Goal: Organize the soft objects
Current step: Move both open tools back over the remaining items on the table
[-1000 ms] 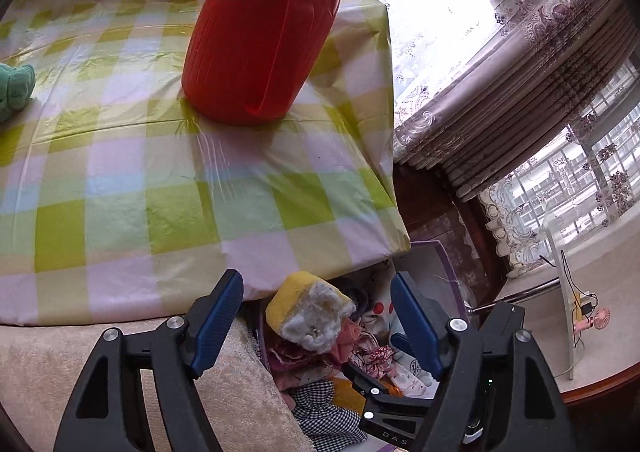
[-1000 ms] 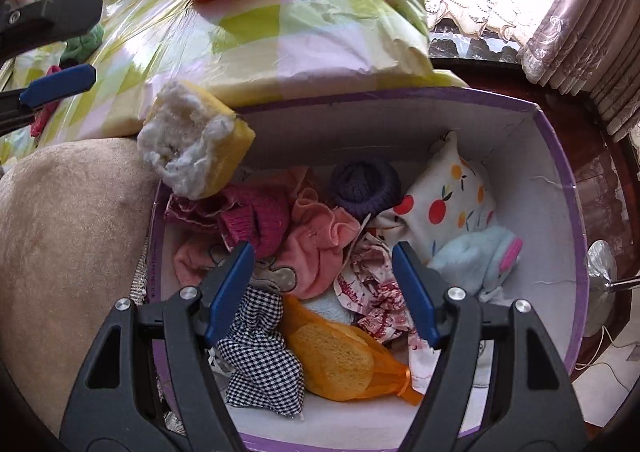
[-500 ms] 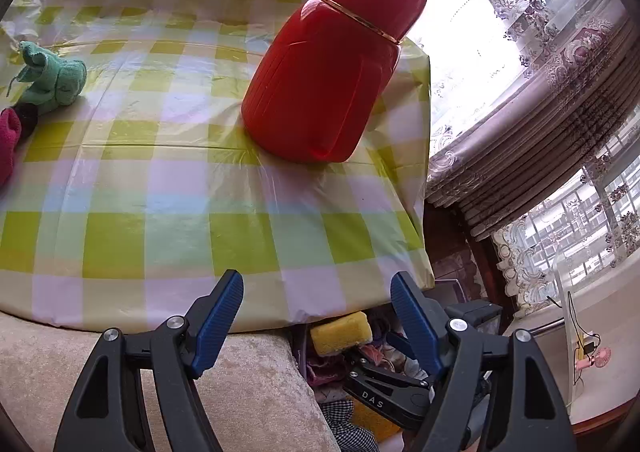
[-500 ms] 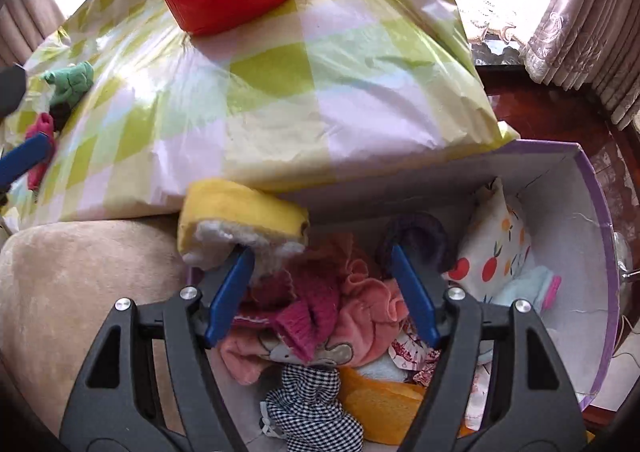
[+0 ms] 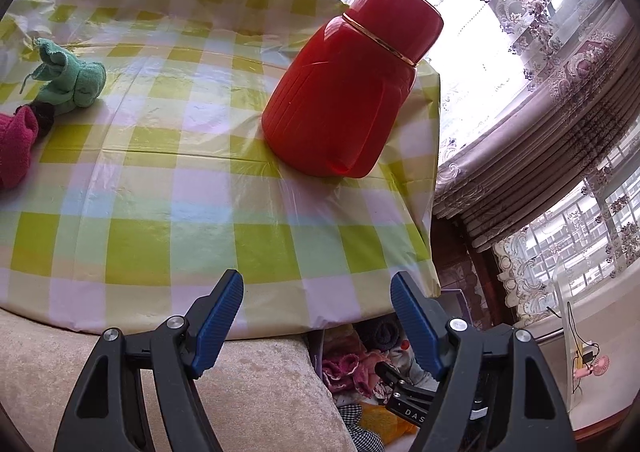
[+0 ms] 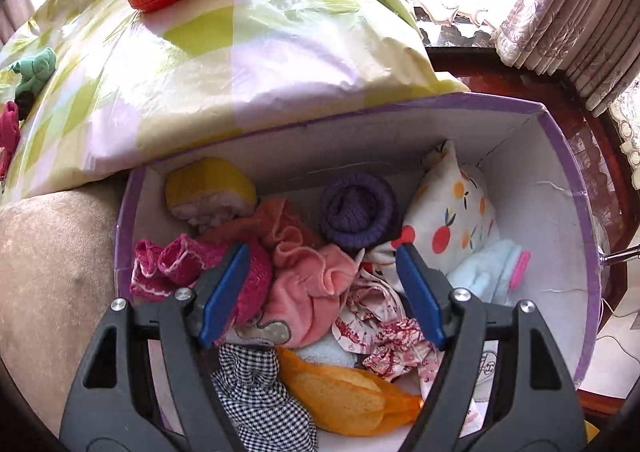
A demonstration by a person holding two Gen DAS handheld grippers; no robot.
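The right gripper [image 6: 322,292] hangs over a purple-edged box [image 6: 560,156] and points steeply down into it. Its jaws are spreading apart and nothing sits between the pads; they press on nothing. Straight below the gap lies a pink cloth [image 6: 308,284], and just under the left blue pad is a magenta knitted sock [image 6: 172,264]. Beyond the left pad, in the far left corner of the box, rests a yellow sponge [image 6: 208,188] with its white fluffy side turned down and forward. Ahead of the gap, against the far wall, is a rolled dark purple knit [image 6: 356,212]. Past the right pad a white pouch printed with fruit [image 6: 448,212] leans in the far right corner, with a pale blue sock [image 6: 488,272] just beside it. Nearer than the pads lie a black-and-white checked cloth [image 6: 260,388] and an orange mesh bag [image 6: 344,396].

The left gripper [image 5: 316,316] is released too, jaws wide with only air between them, held above the near edge of the tabletop [image 5: 160,204] with its green-and-white checked cover. Well ahead of it and to the right stands a red jug [image 5: 348,92]. Far off to the left of this gripper lie a green cloth toy [image 5: 72,76] and, touching it, a magenta sock [image 5: 14,144] at the frame's edge. Below the right pad the box of soft things shows, beside a beige cushion [image 5: 260,384].
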